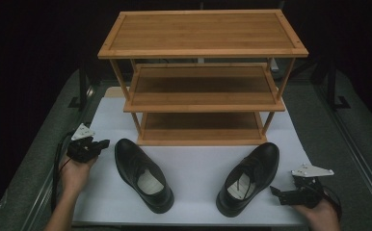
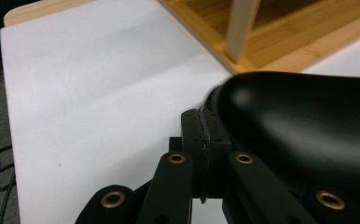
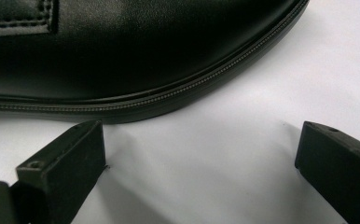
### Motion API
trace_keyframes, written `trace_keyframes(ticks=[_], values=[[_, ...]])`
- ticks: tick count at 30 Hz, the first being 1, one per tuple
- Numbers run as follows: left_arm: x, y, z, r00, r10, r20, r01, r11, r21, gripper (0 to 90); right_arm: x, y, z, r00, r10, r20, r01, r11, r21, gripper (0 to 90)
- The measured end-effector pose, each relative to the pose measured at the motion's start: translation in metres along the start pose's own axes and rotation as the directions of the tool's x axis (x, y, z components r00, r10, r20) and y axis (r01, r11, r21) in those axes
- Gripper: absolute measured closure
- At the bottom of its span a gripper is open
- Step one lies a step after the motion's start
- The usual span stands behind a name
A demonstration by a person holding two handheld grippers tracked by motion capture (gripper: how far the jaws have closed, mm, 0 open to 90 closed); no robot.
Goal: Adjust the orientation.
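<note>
Two black leather shoes lie on a white sheet (image 1: 198,166) in front of a bamboo rack. The left shoe (image 1: 143,174) points its toe toward the rack's left leg; the right shoe (image 1: 248,177) angles up to the right. My left gripper (image 1: 103,143) hovers just left of the left shoe's toe. In the left gripper view this gripper (image 2: 201,128) is shut with nothing between the jaws, and the shoe's toe (image 2: 304,135) is close on the right. My right gripper (image 1: 276,191) rests beside the right shoe's heel. It stands open (image 3: 201,161), facing the shoe's side and sole edge (image 3: 131,60).
The three-shelf bamboo rack (image 1: 201,53) stands at the back of the sheet, all shelves bare; its front leg (image 2: 241,28) rises near the left shoe's toe. Grey padding (image 1: 34,159) borders the sheet on both sides. Bare sheet lies between the shoes.
</note>
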State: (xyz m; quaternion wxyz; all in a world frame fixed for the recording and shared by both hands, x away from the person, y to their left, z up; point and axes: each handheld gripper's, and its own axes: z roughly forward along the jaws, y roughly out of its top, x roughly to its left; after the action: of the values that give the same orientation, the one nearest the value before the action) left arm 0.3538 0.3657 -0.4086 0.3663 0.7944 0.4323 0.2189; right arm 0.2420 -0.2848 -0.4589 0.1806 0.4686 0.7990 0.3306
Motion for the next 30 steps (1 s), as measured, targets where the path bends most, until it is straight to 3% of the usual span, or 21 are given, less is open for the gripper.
trace_keyframes(ticks=[5, 10, 20, 22, 24, 30], values=[[0.005, -0.003, 0.015, 0.9999, -0.010, 0.005, 0.010, 0.9997, 0.023, 90.0, 0.000, 0.000, 0.000, 1.0000, 0.000, 0.000, 0.000, 1.000, 0.000, 1.4], [0.001, -0.004, 0.025, 0.9995, -0.006, 0.030, 0.005, 0.9995, 0.032, 90.0, 0.000, 0.000, 0.000, 1.0000, 0.001, -0.001, -0.001, 1.000, 0.000, 1.4], [-0.003, 0.000, 0.029, 0.9991, -0.019, 0.038, 0.018, 0.9996, 0.020, 90.0, 0.000, 0.000, 0.000, 1.0000, 0.001, -0.001, -0.001, 1.000, 0.000, 1.4], [-0.006, 0.004, 0.030, 0.9995, -0.001, 0.030, 0.000, 0.9996, 0.027, 90.0, 0.000, 0.000, 0.000, 1.0000, 0.001, -0.001, -0.001, 1.000, 0.000, 1.4], [-0.012, 0.010, 0.033, 0.9981, 0.013, 0.061, -0.015, 0.9997, 0.019, 90.0, 0.000, 0.000, 0.000, 1.0000, 0.001, -0.001, -0.001, 1.000, 0.000, 1.4], [-0.032, 0.028, 0.038, 0.9949, 0.070, 0.072, -0.072, 0.9972, 0.020, 90.0, 0.000, 0.000, 0.000, 1.0000, 0.001, -0.001, -0.001, 1.000, 0.000, 1.4]])
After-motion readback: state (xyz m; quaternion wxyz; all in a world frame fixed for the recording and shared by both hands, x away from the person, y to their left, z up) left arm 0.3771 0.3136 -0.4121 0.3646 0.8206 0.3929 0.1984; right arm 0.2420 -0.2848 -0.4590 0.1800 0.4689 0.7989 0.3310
